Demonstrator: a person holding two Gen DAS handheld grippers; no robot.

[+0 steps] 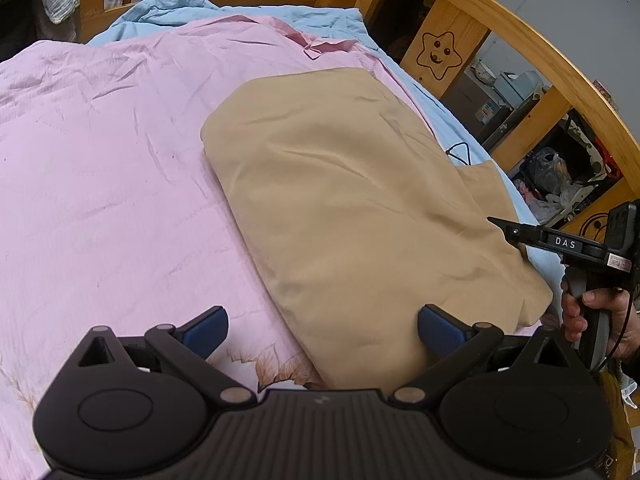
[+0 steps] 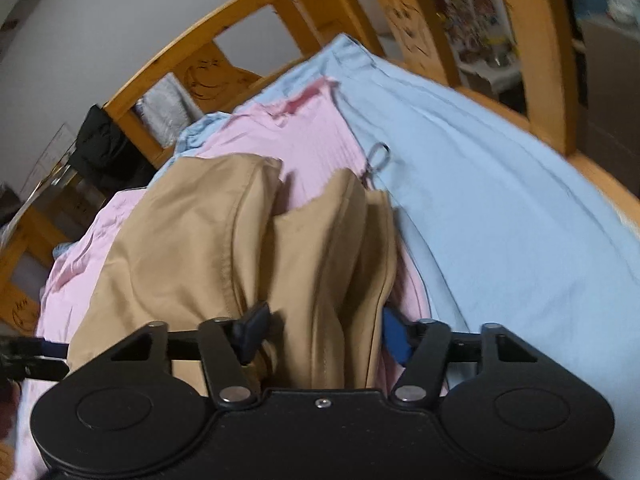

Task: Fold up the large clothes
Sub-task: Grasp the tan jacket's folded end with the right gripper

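A tan garment (image 1: 340,200), folded into a broad pad, lies on a pink quilt (image 1: 100,160). My left gripper (image 1: 324,328) stands wide open at the garment's near corner, its right pad (image 1: 436,326) over the cloth and its left pad over the quilt. The right gripper (image 1: 514,234), held in a hand (image 1: 592,308), reaches in at the garment's right edge. In the right wrist view, bunched folds of the tan garment (image 2: 180,240) fill the gap in my right gripper (image 2: 323,334). The blue face of one pad (image 2: 394,336) shows beside the cloth, so the jaws look open.
A light blue sheet (image 2: 500,200) lies under the quilt (image 2: 320,140) along the right side. A wooden bed rail (image 1: 440,48) with carved star and moon panels rings the bed. A thin dark wire loop (image 1: 460,152) lies by the garment's far edge. Dark clothing (image 2: 100,148) hangs on the rail.
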